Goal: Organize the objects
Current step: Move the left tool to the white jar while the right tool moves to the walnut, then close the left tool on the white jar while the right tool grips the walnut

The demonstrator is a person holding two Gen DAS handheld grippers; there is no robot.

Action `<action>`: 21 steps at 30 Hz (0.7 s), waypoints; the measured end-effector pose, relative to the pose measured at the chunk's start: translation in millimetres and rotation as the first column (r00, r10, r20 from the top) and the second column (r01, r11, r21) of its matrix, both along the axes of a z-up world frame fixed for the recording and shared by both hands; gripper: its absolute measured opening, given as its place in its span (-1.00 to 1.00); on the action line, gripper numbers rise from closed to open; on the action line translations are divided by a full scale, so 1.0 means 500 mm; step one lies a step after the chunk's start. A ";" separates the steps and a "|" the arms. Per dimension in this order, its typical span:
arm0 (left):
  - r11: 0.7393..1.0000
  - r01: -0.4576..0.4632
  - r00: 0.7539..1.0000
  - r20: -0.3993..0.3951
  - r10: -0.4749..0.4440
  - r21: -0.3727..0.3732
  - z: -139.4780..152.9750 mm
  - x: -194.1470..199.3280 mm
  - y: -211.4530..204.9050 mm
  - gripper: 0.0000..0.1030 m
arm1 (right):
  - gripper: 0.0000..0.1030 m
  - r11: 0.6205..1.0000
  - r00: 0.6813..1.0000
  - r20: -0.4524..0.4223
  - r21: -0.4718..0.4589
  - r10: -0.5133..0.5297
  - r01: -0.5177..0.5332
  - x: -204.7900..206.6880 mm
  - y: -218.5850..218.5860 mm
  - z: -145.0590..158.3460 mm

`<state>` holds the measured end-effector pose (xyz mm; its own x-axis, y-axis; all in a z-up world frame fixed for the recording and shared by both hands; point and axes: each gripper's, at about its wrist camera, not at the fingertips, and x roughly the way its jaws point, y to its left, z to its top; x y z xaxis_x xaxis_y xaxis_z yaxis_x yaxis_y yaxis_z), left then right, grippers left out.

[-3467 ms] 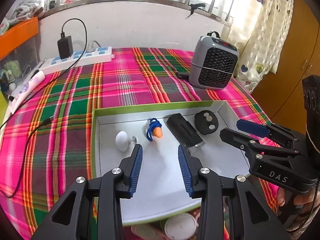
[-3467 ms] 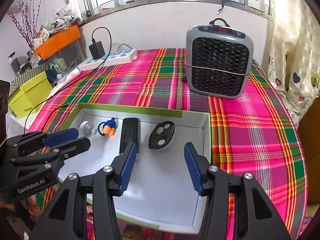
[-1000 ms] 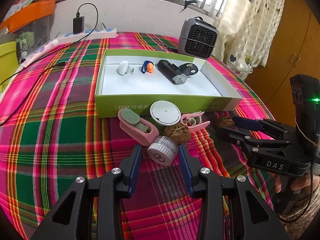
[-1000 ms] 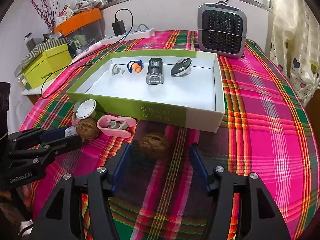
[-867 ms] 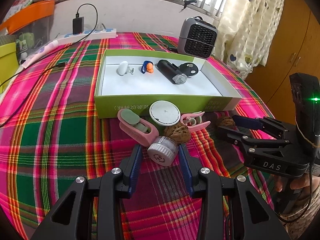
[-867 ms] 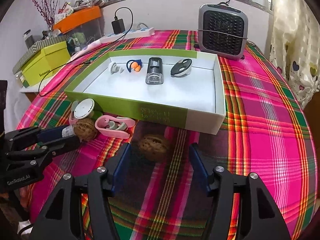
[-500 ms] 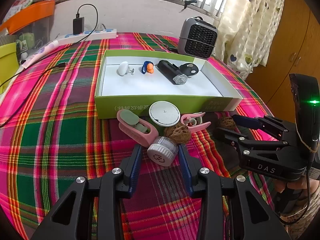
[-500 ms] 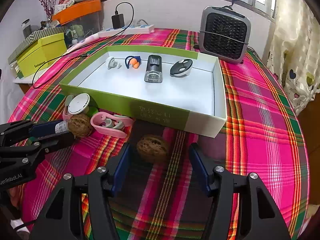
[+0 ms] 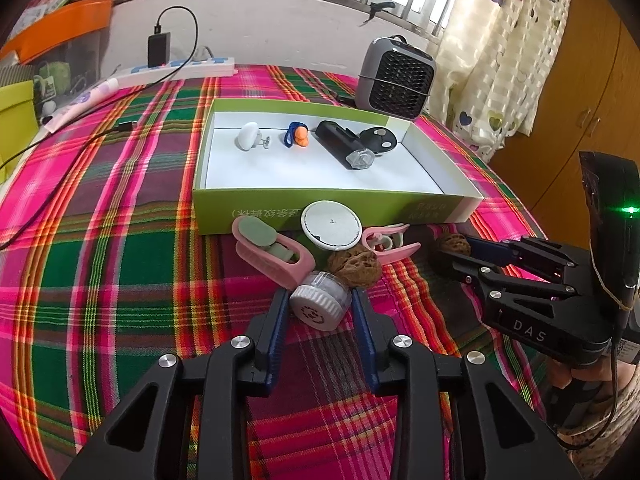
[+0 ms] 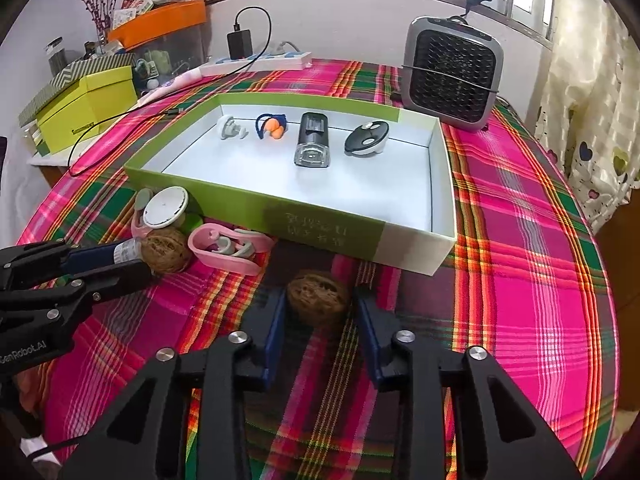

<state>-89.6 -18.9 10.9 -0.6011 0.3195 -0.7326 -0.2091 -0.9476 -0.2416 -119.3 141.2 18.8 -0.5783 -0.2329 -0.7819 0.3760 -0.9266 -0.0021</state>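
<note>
A small clear jar with a white ribbed cap (image 9: 320, 308) lies on the plaid cloth between the blue pads of my left gripper (image 9: 318, 295). Its jaws are closing and the pads touch the jar's sides. A walnut (image 10: 318, 295) sits between the pads of my right gripper (image 10: 320, 294), whose jaws are closing onto it. A second walnut (image 9: 354, 266) rests just beyond the jar. The green and white box (image 9: 320, 200) behind holds a white earpiece, blue-corded orange earplugs, a black light and a black round fob.
A white round disc (image 9: 331, 225) and two pink clips (image 9: 272, 252) (image 9: 390, 240) lie against the box front. A grey fan heater (image 9: 394, 74) stands behind the box, a power strip (image 9: 180, 70) with a cable at back left, a yellow box (image 10: 88, 108) at left.
Both grippers came back from over the box to the things in front of it. In the last second the right jaws closed in around the walnut and the left jaws narrowed on the jar.
</note>
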 end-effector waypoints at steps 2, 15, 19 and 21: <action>1.000 0.002 1.000 0.000 -0.002 -0.001 0.000 0.000 0.000 -0.43 | -0.38 1.000 1.000 -0.001 0.001 0.000 0.000 0.001 -0.001 0.000; 1.000 0.016 1.000 -0.006 -0.016 -0.006 -0.001 0.025 0.001 -0.43 | -0.38 1.000 1.000 0.000 -0.005 0.011 -0.011 0.013 -0.006 0.000; 1.000 0.015 1.000 -0.006 -0.015 -0.007 -0.001 0.026 0.001 -0.43 | -0.38 1.000 1.000 0.001 -0.009 0.017 -0.017 0.019 -0.008 -0.001; 1.000 0.016 1.000 -0.006 -0.016 -0.008 -0.002 0.027 0.002 -0.43 | -0.38 1.000 1.000 0.002 -0.013 0.017 -0.017 0.021 -0.009 -0.001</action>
<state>-76.3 -17.9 10.2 -0.6005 0.3229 -0.7315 -0.2254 -0.9461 -0.2326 -109.0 136.8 18.3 -0.5727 -0.2526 -0.7799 0.3915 -0.9201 0.0105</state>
